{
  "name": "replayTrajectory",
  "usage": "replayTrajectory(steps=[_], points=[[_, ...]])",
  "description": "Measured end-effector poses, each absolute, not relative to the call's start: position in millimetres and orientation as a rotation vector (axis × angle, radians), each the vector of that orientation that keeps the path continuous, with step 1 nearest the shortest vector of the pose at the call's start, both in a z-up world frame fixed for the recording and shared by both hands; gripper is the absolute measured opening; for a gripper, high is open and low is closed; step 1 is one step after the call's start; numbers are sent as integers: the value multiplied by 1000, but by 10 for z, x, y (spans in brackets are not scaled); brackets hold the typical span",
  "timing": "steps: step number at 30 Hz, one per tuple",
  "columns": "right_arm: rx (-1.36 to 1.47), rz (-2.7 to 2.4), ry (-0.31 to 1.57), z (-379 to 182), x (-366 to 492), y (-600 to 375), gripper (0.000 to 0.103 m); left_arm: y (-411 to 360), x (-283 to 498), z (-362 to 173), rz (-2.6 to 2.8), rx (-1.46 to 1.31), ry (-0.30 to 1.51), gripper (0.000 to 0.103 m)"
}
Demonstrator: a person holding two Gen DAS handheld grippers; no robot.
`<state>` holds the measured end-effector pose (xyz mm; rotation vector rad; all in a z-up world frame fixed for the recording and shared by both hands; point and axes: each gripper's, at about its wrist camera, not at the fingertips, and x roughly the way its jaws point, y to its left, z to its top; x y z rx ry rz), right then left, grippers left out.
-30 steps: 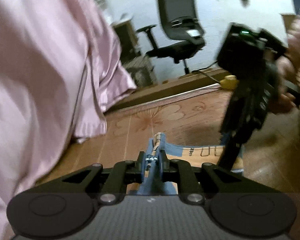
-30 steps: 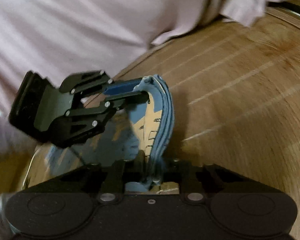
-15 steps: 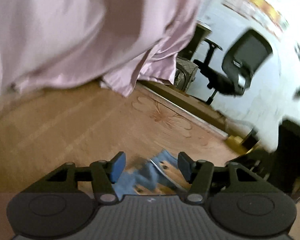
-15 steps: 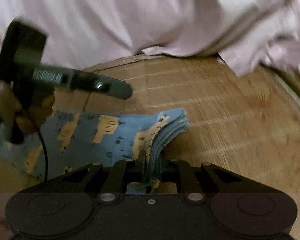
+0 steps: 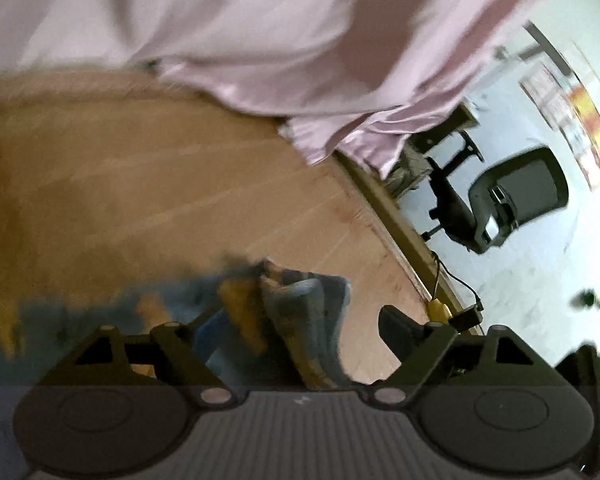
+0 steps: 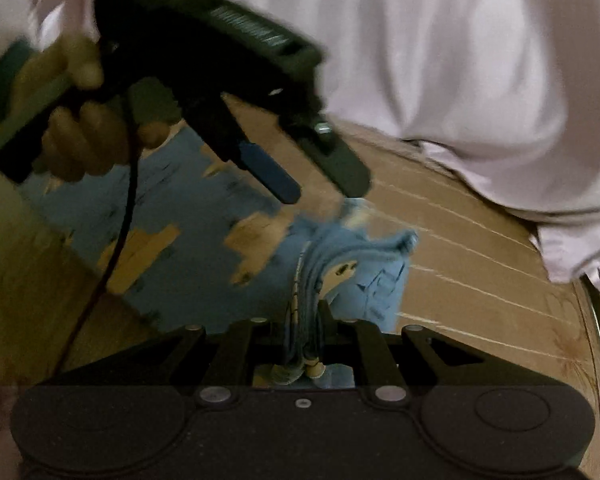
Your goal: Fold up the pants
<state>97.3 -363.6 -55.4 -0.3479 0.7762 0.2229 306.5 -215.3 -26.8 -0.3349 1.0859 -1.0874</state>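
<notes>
Right now the pants [image 6: 204, 216], blue with tan patches, lie spread on the wooden counter [image 6: 480, 276], with one bunched, layered edge pinched in the right hand-held gripper [image 6: 304, 320], whose jaws are pressed together on that stack of fabric. The left hand-held gripper [image 6: 324, 184] hovers just above the cloth with its jaws spread apart and nothing between them; a hand [image 6: 80, 132] grips its handle and a dark cable [image 6: 120, 224] trails down across the garment. In the left wrist view the same folded edge [image 5: 300, 312] sits between the parted fingers [image 5: 400, 328] without being clamped. A pale pink cloth [image 6: 460, 60] hangs over the far part of the counter, and an office chair [image 5: 512, 204] stands on the floor beyond.

The fold looks partly made, with several layers gathered at one end.

- **Layers slipping.** The right grip holds many layers at a thin edge; a sideways tug could let inner layers slide out and splay the stack.
- **Uneven crease.** If the left closes on only the top layer, the fold would drag askew.
- **Cable snag.** The cable lying over the fabric could catch and pull the spread part out of line.
- **Pink cloth.** It hangs close to the working area and could be caught if the left drifts toward it.
</notes>
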Motion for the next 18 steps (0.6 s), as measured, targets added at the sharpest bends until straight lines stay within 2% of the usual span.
replayTrajectory(steps=[7,12,15,17,18], points=[[-430,240,786,-803,931,-3373,14,-1959,3089,-734,-963,-515,1192,86],[-397,231,782,-813,931,-3411,17,-2049,3109,-772,-927,-506,1186,79],[-387,228,777,-819,905,-3409,22,-2125,3100,-761,-875,-445,1195,57],[-372,216,783,-829,898,-3413,28,-2152,3084,-744,-821,-403,1202,34],[-366,212,782,-827,883,-3414,29,-2173,3090,-738,-795,-393,1209,31]])
